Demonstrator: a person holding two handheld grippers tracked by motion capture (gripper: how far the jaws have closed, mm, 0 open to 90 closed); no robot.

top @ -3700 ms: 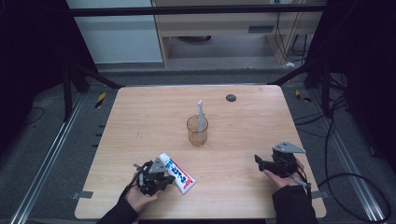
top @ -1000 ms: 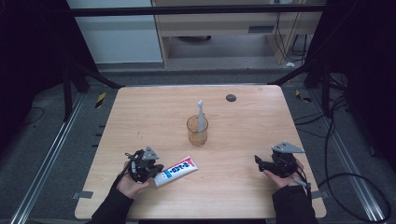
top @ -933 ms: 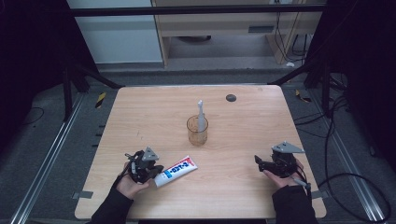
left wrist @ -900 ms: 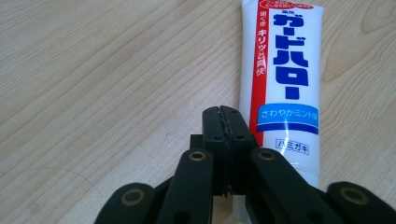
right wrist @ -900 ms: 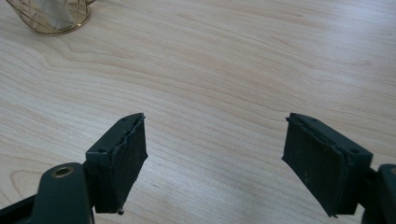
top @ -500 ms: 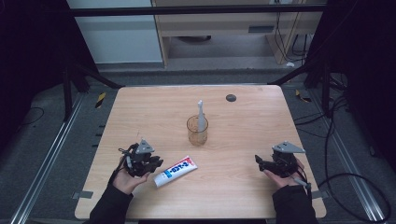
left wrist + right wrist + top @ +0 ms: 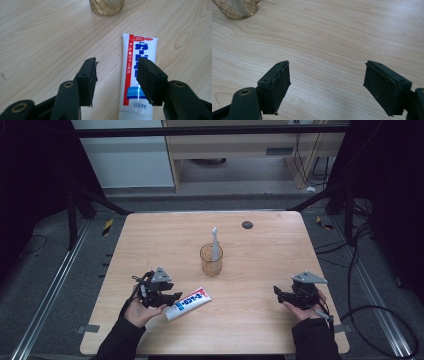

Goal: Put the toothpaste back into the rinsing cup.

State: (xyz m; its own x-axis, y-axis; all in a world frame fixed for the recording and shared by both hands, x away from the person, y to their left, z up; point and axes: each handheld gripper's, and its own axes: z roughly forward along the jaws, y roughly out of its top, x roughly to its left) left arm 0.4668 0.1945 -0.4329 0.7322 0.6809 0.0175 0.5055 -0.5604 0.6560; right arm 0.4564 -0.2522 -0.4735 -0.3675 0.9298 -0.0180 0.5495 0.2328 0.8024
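1. The left gripper (image 7: 172,296) hovers just above the white, blue-and-red-lettered toothpaste tube (image 7: 187,303); its jaws have just been opening and stand apart, clamping nothing.
2. The right gripper (image 7: 278,293), well right of the tube, is spread wide and empty.
3. Beyond the tube stands an amber glass cup (image 7: 211,260) holding a white toothbrush (image 7: 215,244).

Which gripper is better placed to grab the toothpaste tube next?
Left. The left gripper sits right at the tube, jaws just opened, nothing pinched. The right gripper is open too, but far across the table.
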